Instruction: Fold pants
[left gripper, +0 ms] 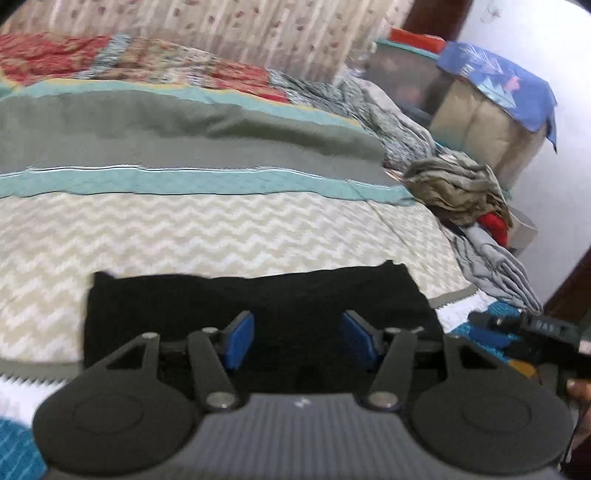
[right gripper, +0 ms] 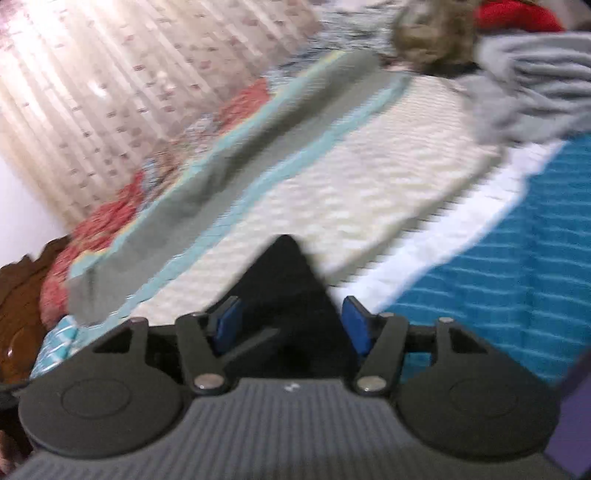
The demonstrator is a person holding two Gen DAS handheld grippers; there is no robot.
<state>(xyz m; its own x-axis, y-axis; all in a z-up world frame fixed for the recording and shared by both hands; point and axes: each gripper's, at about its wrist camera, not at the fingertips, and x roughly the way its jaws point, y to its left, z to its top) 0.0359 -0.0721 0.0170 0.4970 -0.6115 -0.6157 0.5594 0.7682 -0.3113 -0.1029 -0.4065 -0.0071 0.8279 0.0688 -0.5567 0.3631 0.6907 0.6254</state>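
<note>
- Left gripper [left gripper: 297, 338] nearest, fingers spread apart, empty, over black pants [left gripper: 258, 299].
- Right gripper [right gripper: 291, 328] fingers apart too, pants corner [right gripper: 284, 280] between them.
- Pants folded flat on chevron bedspread [left gripper: 221, 229], long axis left-right.
- Clear storage box [left gripper: 402, 77] far right, contents unclear.
- Curtain [left gripper: 240, 26] behind the bed.

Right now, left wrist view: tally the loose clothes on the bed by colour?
Black: 1, folded pants lying flat, in front of the open left tongs
Olive-brown: 1, crumpled bundle
Grey: 1, garment
Red: 1, piece
Total: 4
</note>
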